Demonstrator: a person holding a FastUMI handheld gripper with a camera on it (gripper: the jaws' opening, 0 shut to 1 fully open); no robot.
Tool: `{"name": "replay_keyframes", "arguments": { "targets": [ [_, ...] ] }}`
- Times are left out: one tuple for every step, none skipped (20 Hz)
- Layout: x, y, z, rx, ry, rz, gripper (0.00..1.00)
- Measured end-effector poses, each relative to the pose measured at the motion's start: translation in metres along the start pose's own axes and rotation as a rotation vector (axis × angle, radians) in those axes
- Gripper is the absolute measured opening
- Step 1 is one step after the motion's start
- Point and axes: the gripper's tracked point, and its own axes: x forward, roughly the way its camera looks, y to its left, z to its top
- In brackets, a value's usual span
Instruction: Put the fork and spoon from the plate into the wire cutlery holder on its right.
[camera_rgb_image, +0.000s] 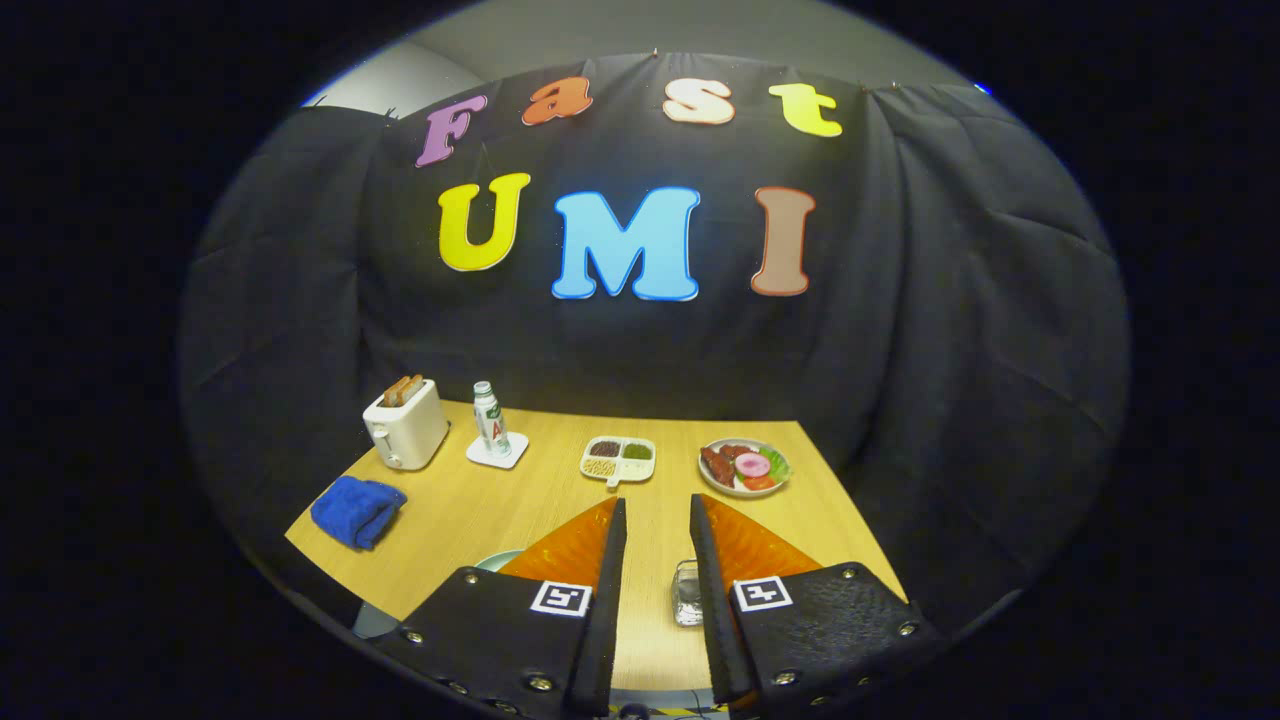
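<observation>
The wooden surface (560, 500) carries a toaster (406, 425), blue cloth (357, 510), food plate (744, 467), divided dish (618, 459) and bottle (490, 418). The hand-held gripper (657, 520) hovers spread and empty, the wire holder (687, 592) between its fingers, a pale plate's rim (497, 560) beside the left one.

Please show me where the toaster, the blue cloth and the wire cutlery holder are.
toaster (408, 428): gripper view, front side.
blue cloth (356, 510): gripper view, folded top.
wire cutlery holder (686, 592): gripper view, rim between the open tool's fingers.
</observation>
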Motion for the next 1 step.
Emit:
{"name": "replay_keyframes", "arguments": {
  "targets": [
    [-0.0051, 0.0086, 0.0067, -0.002, -0.037, 0.002, 0.38]
  ]
}}
